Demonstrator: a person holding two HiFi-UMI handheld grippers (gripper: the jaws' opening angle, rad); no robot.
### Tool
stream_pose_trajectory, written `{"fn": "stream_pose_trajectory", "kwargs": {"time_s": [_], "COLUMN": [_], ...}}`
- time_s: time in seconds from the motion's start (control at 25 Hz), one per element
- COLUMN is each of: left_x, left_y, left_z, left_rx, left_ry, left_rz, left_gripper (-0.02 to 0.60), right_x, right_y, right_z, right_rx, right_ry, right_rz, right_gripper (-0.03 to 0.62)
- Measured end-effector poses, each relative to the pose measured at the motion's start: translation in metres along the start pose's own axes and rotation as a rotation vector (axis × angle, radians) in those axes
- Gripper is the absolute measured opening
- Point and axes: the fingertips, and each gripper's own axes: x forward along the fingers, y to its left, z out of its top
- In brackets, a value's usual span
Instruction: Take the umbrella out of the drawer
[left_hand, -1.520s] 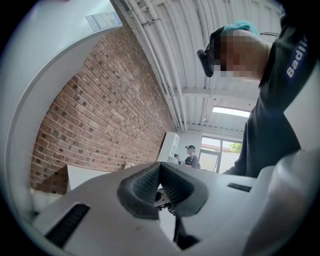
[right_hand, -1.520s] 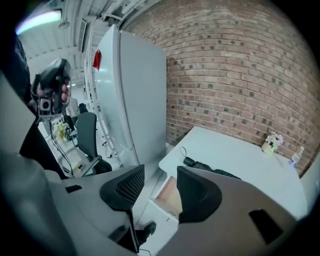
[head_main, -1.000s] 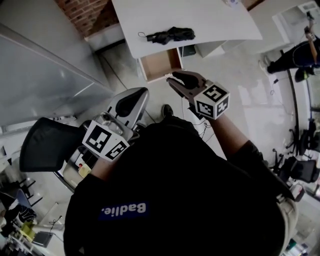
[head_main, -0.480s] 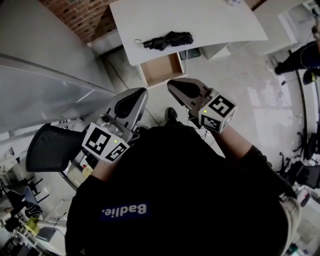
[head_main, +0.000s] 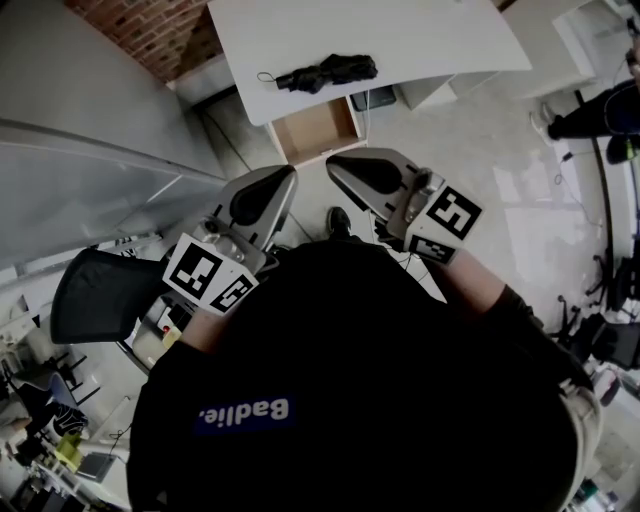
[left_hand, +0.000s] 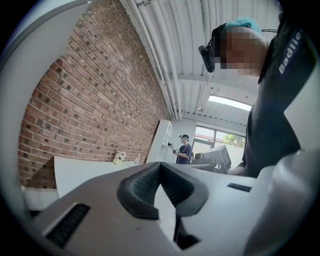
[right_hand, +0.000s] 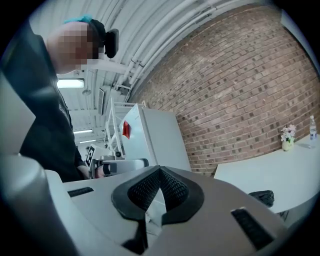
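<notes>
Open floor before the drawer, umbrella on desk edge above, chair left

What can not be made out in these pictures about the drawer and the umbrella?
- Drawer, head view: its back part lies under the table top, so anything there is hidden.
- Umbrella, right gripper view: only a small dark part shows above the right gripper, whose body covers the rest.
- Left gripper view: the left gripper fills the lower half, and neither drawer nor umbrella shows.
</notes>
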Motion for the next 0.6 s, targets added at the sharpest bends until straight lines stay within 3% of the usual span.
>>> {"fn": "stream_pose_trajectory", "kwargs": {"time_s": [0.6], "left_x": [-0.008], "left_y": [-0.004], "left_z": [-0.005], "left_rx": [0.002], "left_ry": [0.005], "left_rz": [-0.030], "left_gripper": [0.002], "right_x": [0.004], "right_y": [0.011], "right_z": [-0.002], "right_rx": [0.000], "right_ry": [-0.022], "right_rz": [-0.037], "right_gripper": [0.029]}}
